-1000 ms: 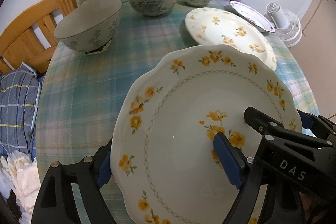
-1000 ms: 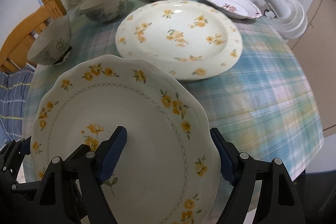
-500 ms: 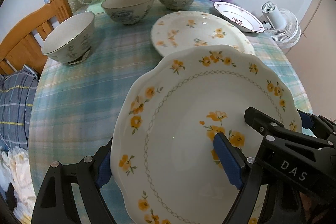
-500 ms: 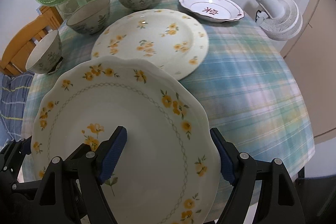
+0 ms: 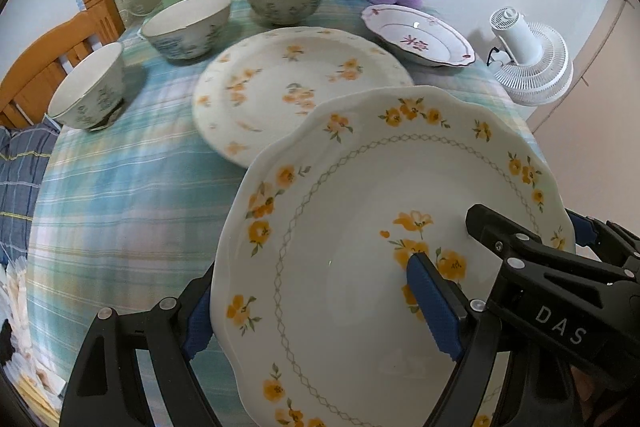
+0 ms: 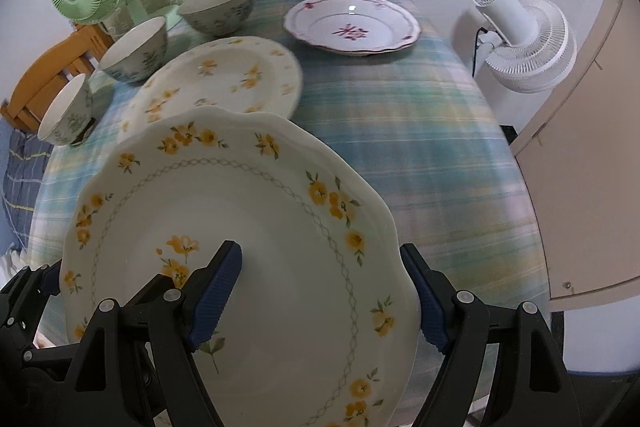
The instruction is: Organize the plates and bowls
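While both tools clamp it from opposite edges, the scalloped plate (image 5: 360,247) hangs tilted above the near part of the counter (image 6: 420,131). The left hand-held gripper (image 5: 316,303) pinches its left rim, one blue pad on the face, one beneath; the right hand-held gripper (image 6: 324,295) pinches the right rim likewise. Beyond lie a flat plate (image 5: 296,87), a red-trimmed plate (image 6: 352,23) and three bowls (image 5: 188,23).
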